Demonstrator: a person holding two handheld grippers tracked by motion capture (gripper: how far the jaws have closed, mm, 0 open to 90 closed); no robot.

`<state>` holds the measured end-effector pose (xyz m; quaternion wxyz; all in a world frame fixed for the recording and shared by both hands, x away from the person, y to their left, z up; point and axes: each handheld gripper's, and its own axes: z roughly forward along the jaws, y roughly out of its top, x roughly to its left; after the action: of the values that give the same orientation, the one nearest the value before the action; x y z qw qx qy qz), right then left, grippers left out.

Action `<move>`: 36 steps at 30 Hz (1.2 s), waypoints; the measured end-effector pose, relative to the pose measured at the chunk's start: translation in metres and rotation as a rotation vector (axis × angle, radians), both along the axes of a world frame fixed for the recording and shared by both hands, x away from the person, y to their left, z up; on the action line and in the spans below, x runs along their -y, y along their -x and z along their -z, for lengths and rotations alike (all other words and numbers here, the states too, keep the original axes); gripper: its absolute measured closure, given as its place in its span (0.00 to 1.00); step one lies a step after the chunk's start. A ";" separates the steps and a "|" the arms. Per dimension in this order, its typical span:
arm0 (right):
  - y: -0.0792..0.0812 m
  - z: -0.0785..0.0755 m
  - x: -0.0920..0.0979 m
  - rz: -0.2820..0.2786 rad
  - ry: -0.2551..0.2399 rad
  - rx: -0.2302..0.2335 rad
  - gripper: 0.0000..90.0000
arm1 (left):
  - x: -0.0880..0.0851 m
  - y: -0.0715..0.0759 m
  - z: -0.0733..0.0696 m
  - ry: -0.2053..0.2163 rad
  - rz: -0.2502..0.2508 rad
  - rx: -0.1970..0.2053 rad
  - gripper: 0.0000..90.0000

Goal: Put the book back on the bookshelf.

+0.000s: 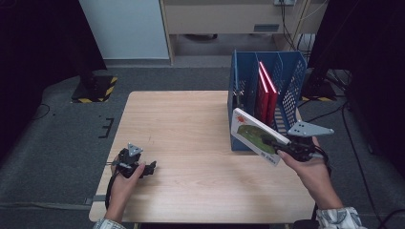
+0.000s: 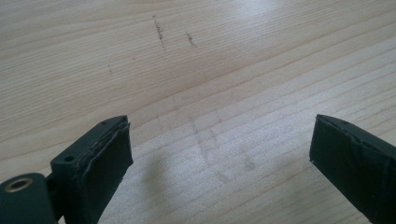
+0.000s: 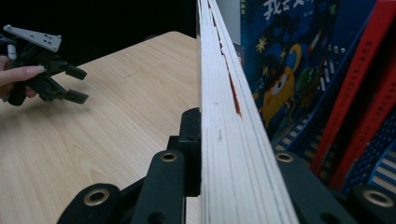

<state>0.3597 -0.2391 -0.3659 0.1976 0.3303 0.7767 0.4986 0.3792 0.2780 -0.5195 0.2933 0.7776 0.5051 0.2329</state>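
High view step: right gripper (image 1: pixel 282 147) carries a thin picture book (image 1: pixel 252 136) tilted in the air, just in front of the blue file rack (image 1: pixel 292 71); by my reading it is being shelved, not yet inside.
Right tongs: clenched on the book's lower edge, one jaw on each cover, as the right gripper view shows along the page block (image 3: pixel 219 116).
Left tongs: left gripper (image 1: pixel 143 168) rests low at the table's (image 1: pixel 191 124) near left, jaws spread wide over bare wood, gripping nothing.
Next move: stand the book upright and line it up with a free slot beside the red books (image 1: pixel 265 93); the dividers look narrow.
Materials: rack of perforated blue plastic, stiff-looking; book has glossy covers and a white paper edge; table is pale, faintly scuffed wood grain.
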 end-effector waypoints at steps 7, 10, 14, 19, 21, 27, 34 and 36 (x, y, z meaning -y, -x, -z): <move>0.003 0.003 0.011 0.037 0.016 -0.002 0.84 | 0.002 0.001 -0.001 0.006 0.020 0.012 0.06; 0.003 0.003 0.018 0.053 0.015 -0.003 0.84 | 0.001 0.000 -0.001 0.008 0.017 0.011 0.06; 0.005 0.003 0.026 0.074 0.013 -0.004 0.84 | 0.002 0.000 -0.001 0.011 0.023 0.016 0.06; 0.005 0.003 0.032 0.108 0.025 -0.012 0.84 | 0.003 0.000 -0.001 0.008 0.029 0.014 0.06; 0.005 0.003 0.035 0.115 0.024 -0.013 0.84 | 0.003 0.000 -0.001 0.006 0.027 0.013 0.06; 0.004 0.003 0.038 0.138 0.015 -0.016 0.84 | 0.003 0.001 -0.001 -0.005 0.024 0.011 0.06; 0.005 0.002 0.044 0.158 0.007 -0.014 0.84 | 0.003 0.000 0.000 -0.006 0.023 0.007 0.06; 0.005 0.002 0.047 0.166 0.009 -0.013 0.84 | 0.002 0.000 0.000 -0.008 0.019 0.005 0.06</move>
<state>0.3548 -0.2858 -0.3680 0.2345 0.3961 0.7501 0.4749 0.3790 0.2755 -0.5196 0.2935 0.7831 0.4958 0.2339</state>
